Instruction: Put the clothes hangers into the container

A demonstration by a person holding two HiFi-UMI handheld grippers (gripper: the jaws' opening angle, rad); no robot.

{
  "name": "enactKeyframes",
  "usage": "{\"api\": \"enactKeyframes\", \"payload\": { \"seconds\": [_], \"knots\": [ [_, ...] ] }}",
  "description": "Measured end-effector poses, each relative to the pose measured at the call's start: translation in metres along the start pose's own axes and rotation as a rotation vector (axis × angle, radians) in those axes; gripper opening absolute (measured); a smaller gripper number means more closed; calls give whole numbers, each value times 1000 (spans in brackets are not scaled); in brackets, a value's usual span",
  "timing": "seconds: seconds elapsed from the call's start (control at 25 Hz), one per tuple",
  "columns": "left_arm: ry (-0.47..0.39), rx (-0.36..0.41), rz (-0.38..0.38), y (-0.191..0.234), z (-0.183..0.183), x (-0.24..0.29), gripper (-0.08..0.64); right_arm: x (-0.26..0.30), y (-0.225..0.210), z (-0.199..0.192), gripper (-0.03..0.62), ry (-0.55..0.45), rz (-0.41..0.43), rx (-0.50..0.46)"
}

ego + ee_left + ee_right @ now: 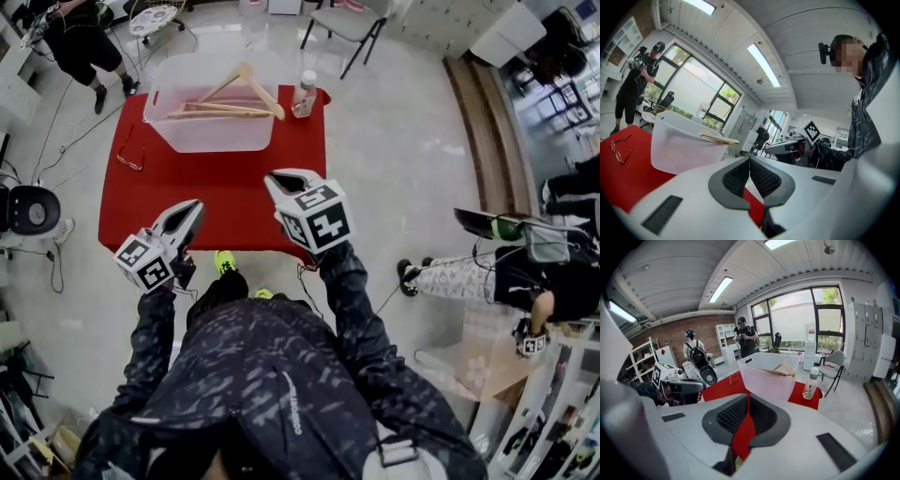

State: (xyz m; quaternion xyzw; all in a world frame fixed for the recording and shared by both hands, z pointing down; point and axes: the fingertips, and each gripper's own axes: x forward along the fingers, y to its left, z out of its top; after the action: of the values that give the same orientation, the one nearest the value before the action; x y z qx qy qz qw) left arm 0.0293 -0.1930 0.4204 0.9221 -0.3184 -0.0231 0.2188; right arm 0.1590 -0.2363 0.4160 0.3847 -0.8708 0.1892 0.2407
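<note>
Wooden clothes hangers [230,103] lie inside the translucent plastic container [206,136] at the far side of the red table [216,202]. They also show over the container's rim in the left gripper view [717,137] and the right gripper view [778,370]. My left gripper [192,211] hovers at the table's near left edge, shut and empty. To its right, over the near edge, my right gripper [281,178] is raised, shut with nothing between its jaws. Both stand well short of the container.
A plastic bottle [305,94] stands right of the container. Red-framed glasses [128,155] lie on the table's left part. A chair [352,23] stands beyond the table. People stand at far left [80,42] and right [525,272]. A stool [30,211] sits left.
</note>
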Motion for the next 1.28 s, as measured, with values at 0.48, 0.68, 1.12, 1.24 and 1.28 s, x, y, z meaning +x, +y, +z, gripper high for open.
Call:
{"api": "enactKeyframes", "payload": {
  "seconds": [0.48,0.68,1.12,1.24,1.28],
  "knots": [
    [1,-57,74,-37,-27,-16,12,-12,20,-48,26,47,99,11],
    [13,-88,109,-36,-42,-28,11,-3,28,-63,26,78,131,10],
    [-21,-93,144,-51,-66,-83,11,-9,85,-80,26,79,171,-34],
    [-35,-86,139,-59,-64,-94,11,-18,101,-84,25,87,171,-57],
    [-38,-82,135,-62,-63,-97,12,-21,105,-84,25,88,169,-64]
  ]
}}
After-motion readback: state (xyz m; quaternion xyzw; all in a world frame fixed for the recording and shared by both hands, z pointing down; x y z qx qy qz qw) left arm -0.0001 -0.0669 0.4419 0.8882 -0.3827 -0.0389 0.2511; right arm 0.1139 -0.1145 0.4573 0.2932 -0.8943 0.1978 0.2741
